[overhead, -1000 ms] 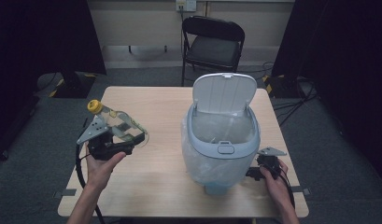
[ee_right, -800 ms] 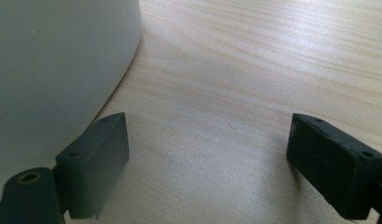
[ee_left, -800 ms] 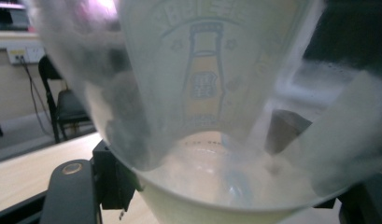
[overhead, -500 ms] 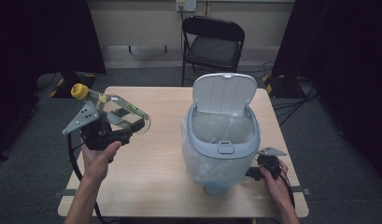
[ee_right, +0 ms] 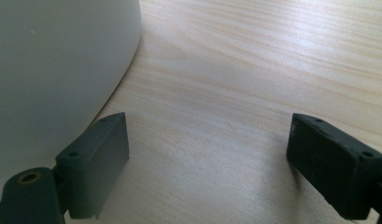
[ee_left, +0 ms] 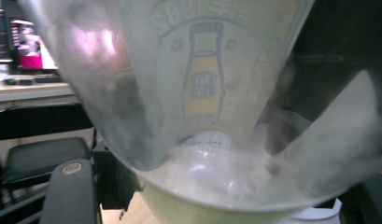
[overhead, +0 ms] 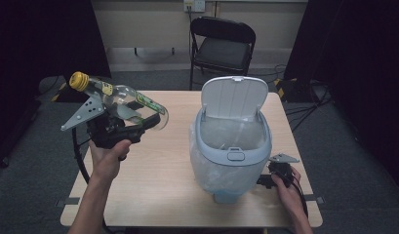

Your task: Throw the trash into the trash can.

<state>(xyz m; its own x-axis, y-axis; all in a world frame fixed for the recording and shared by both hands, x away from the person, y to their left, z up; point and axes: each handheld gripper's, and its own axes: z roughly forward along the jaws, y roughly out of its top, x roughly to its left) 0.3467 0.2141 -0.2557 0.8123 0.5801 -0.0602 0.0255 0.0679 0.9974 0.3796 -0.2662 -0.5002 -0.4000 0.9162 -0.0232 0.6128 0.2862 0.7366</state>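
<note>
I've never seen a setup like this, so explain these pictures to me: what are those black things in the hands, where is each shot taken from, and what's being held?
A person sits at a wooden table, holding a hand-operated two-jaw gripper in each hand. The high view looks down from above. Each of the other two views comes from a camera riding on one gripper. The left gripper holds a clear plastic bottle with a yellow cap, lifted off the table; it looms blurred in the left gripper view. The right gripper rests open beside the lined bin, whose lid stands open.

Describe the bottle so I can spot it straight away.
Start at the wooden table with the lidded bin. Above its left edge, the left tongs hold a clear plastic bottle tilted. Its yellow cap marks it out.
</note>
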